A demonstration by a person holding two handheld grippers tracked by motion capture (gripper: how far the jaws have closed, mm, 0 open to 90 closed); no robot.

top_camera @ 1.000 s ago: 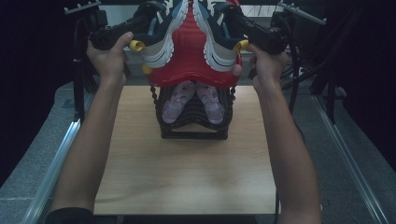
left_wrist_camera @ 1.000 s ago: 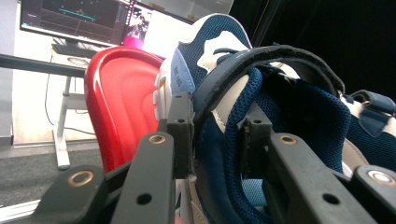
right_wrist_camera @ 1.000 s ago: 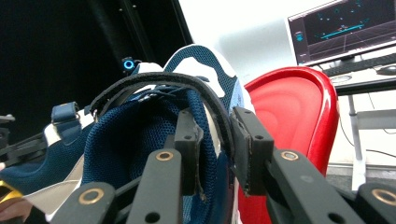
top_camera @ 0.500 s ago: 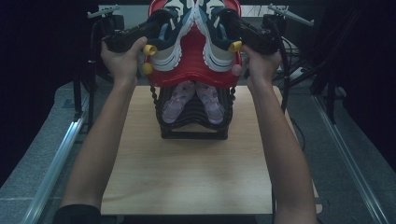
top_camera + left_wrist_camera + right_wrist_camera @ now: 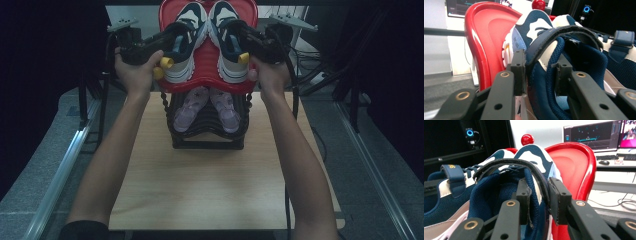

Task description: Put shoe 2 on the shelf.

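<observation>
My left gripper (image 5: 172,42) grips the collar of the left sneaker (image 5: 185,37): in the left gripper view one jaw stands outside the collar and the other inside, and both pads press on the blue mesh wall. These jaws have just been opening a little, yet the collar is between them and clamped. My right gripper (image 5: 235,40) has the right sneaker (image 5: 227,42) the same way, its collar pinched between the pads with the jaws partly apart; they too have just eased open slightly.

Both sneakers are navy and white with pale soles. They lie toes away from me on the red tray (image 5: 207,82), which tops a black rack (image 5: 207,135). A pink pair (image 5: 207,107) sits on a lower tier.

On the left sneaker's heel tab (image 5: 517,42) there is small printing, too blurred to read. The right gripper view shows a gold mark on the far sneaker's strap (image 5: 452,172), also unreadable.

The rack stands on a light wood table (image 5: 210,185) with a grey floor (image 5: 30,165) and metal rails (image 5: 65,165) at the sides. Behind it the room is dark, with monitors (image 5: 594,135), a keyboard (image 5: 610,157) on a white desk, and a camera with a blue ring light (image 5: 470,133).
</observation>
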